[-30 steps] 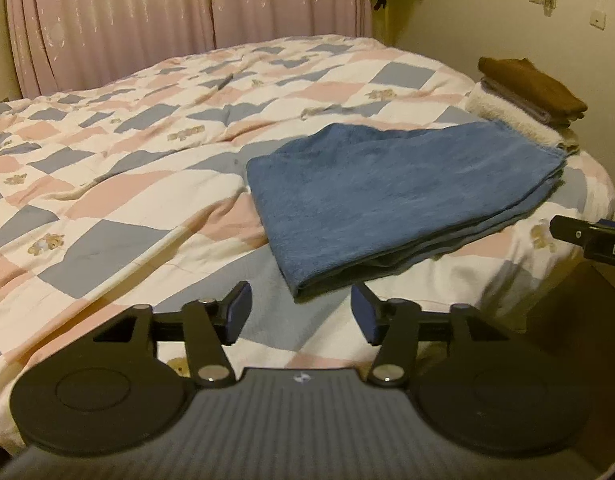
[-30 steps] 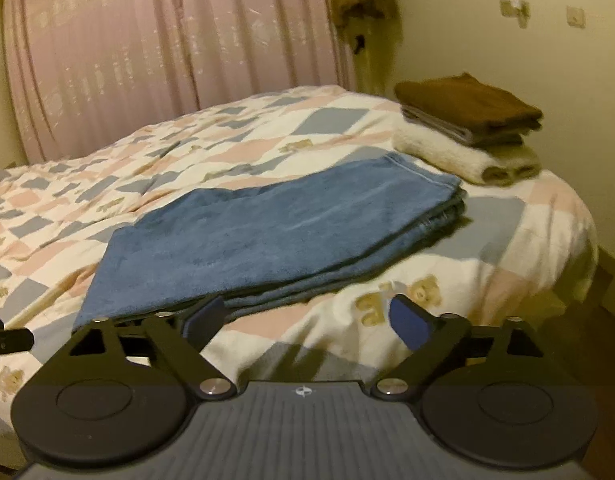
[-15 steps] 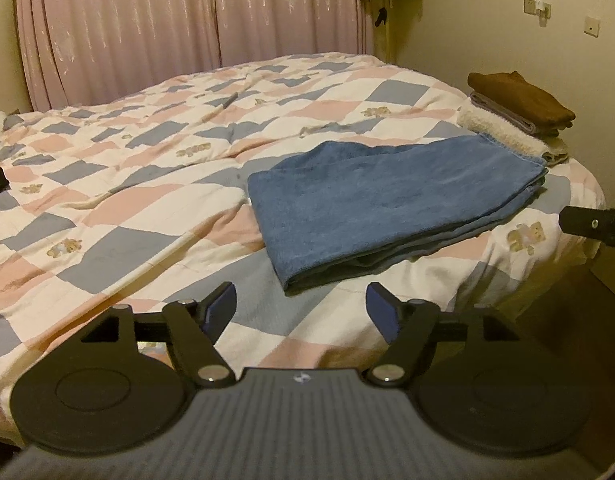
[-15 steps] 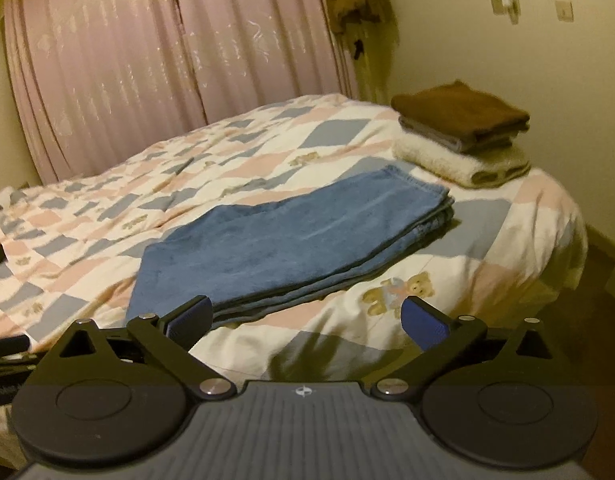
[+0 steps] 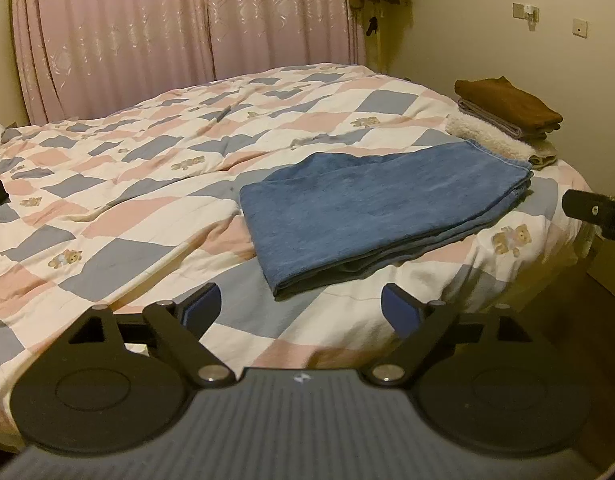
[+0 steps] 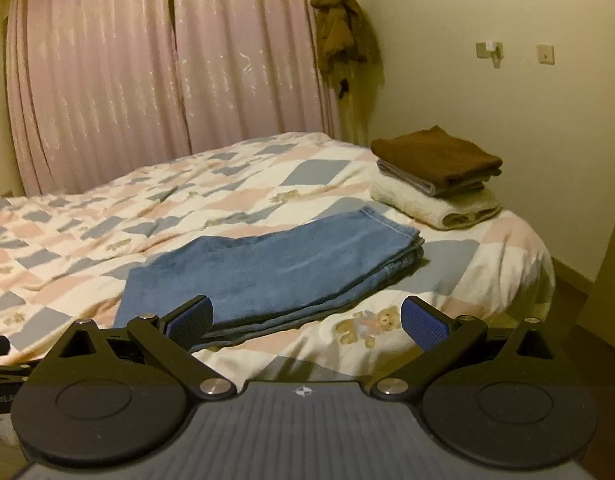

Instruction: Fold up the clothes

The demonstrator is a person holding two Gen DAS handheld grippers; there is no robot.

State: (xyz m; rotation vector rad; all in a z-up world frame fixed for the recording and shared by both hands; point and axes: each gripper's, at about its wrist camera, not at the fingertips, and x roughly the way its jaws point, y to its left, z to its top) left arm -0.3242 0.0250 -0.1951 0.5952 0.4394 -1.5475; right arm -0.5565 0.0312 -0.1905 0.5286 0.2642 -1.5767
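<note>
Your left gripper (image 5: 300,307) hangs over the near edge of the bed (image 5: 155,208) with its jaws spread wide and nothing between them. Your right gripper (image 6: 307,318) is the same: jaws wide apart, empty, held clear of the cloth. The folded jeans (image 5: 371,204) lie flat on the checked quilt (image 6: 235,196) near the bed's right-hand corner, just ahead of both grippers and touching neither. Beyond the jeans, at the far right corner, sits a stack of folded clothes (image 6: 437,176), brown on top, grey beneath, cream at the bottom. Pink curtains (image 5: 167,40) hang behind the bed.
</note>
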